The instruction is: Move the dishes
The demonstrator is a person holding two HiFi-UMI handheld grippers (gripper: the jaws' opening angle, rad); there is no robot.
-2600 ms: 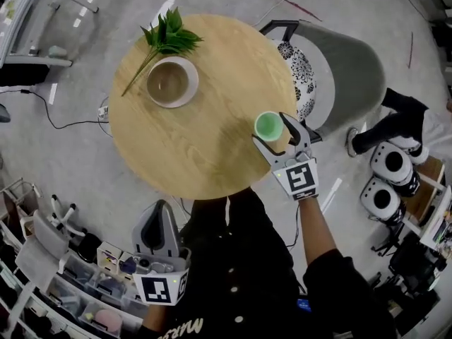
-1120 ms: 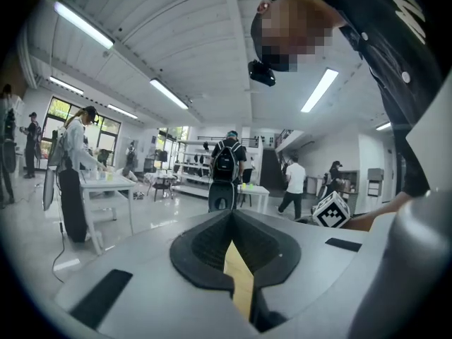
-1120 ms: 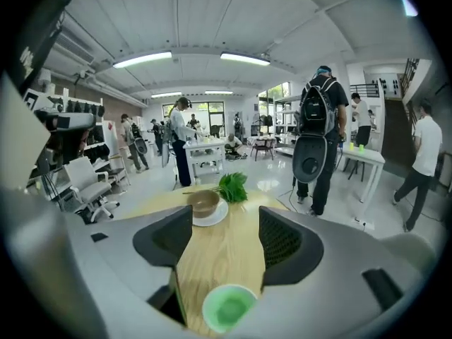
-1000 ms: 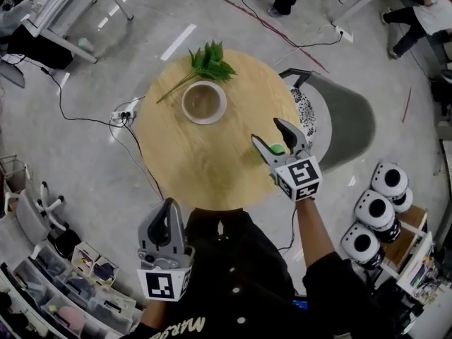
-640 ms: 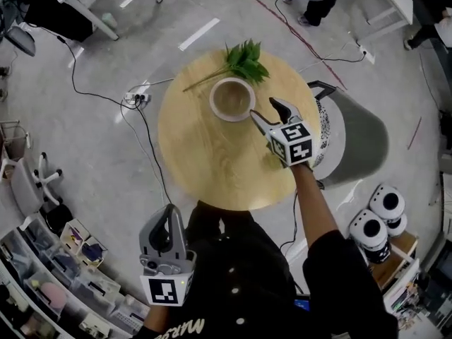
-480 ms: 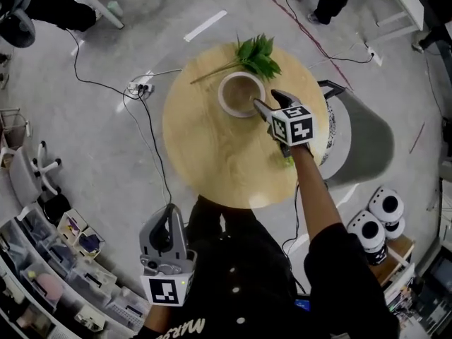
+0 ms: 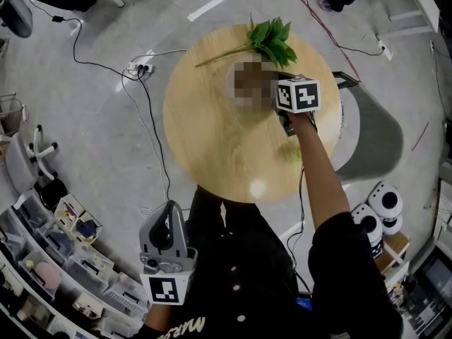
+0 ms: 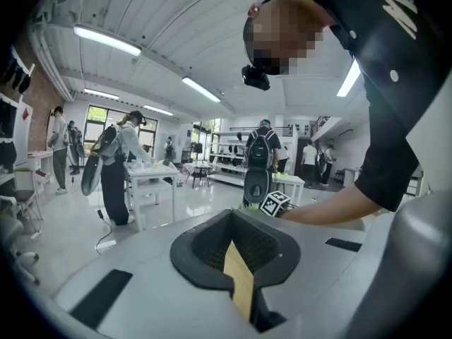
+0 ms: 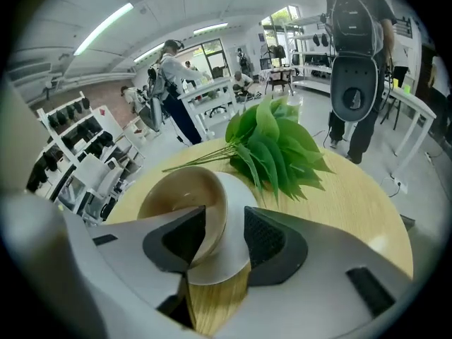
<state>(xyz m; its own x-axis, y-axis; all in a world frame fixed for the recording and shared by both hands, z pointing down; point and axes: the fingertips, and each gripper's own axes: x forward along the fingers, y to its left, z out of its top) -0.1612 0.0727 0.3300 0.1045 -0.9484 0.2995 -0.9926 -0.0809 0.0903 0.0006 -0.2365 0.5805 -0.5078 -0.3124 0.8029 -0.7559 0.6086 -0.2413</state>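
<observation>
A tan bowl (image 9: 176, 196) sits on a white plate (image 9: 236, 189) at the far side of the round wooden table (image 7: 212, 133), beside a sprig of green leaves (image 7: 272, 37). My right gripper (image 9: 224, 217) straddles the bowl's near rim, one jaw inside the bowl and the other over the plate. Its jaws have just been closing, and a gap still shows at the outer pad. In the head view its marker cube (image 7: 296, 94) covers the bowl's right side. A green cup (image 7: 292, 153) stands alone on the table behind it. My left gripper (image 7: 169, 209) hangs shut and empty off the table, near the person's waist.
A grey chair (image 7: 367, 129) stands against the table's right edge. Cables and a power strip (image 7: 138, 68) lie on the floor to the left. Storage bins (image 7: 63, 249) fill the lower left, and white round devices (image 7: 378, 214) sit at lower right. People stand in the background.
My right gripper has left the green cup on the table's right side, swung over to the bowl and come down over its rim. The left gripper has stayed low by the body.
</observation>
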